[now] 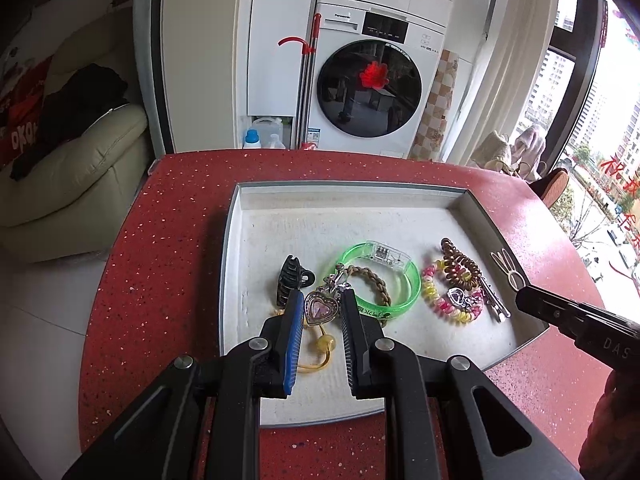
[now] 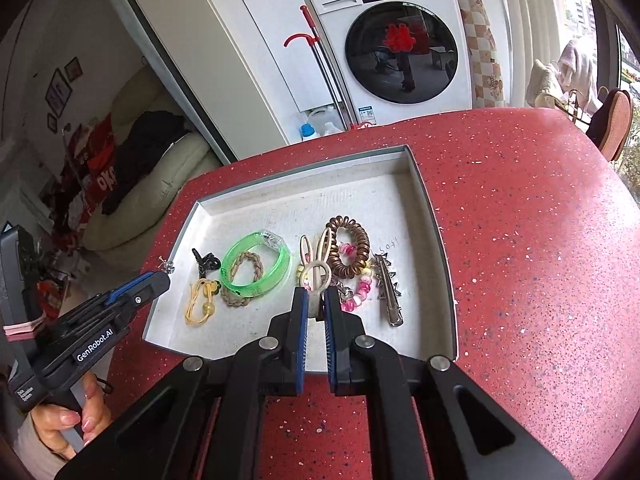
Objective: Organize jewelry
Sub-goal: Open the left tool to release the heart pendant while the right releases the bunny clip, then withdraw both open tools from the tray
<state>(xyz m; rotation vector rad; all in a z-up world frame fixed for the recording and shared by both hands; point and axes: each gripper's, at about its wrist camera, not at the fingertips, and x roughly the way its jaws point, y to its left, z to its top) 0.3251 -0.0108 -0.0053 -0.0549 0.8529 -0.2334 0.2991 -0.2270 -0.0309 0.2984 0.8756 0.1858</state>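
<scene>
Two grippers hang over my white tray (image 1: 234,240) on the red counter (image 1: 160,240). My left gripper (image 1: 320,300) is clamped on a pink heart pendant (image 1: 320,309), beside the green bangle (image 1: 400,304). My right gripper (image 2: 316,300) pinches the cream rabbit-ear hair clip (image 2: 316,268) near the brown coil tie (image 2: 352,248).

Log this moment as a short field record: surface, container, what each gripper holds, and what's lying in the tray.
surface: red speckled table
container: shallow grey tray
left gripper: shut on heart pendant charm
right gripper: shut on cream rabbit-ear hair clip
lying in tray: green bangle, braided band, black claw clip, yellow hair tie, brown coil tie, silver barrette
</scene>
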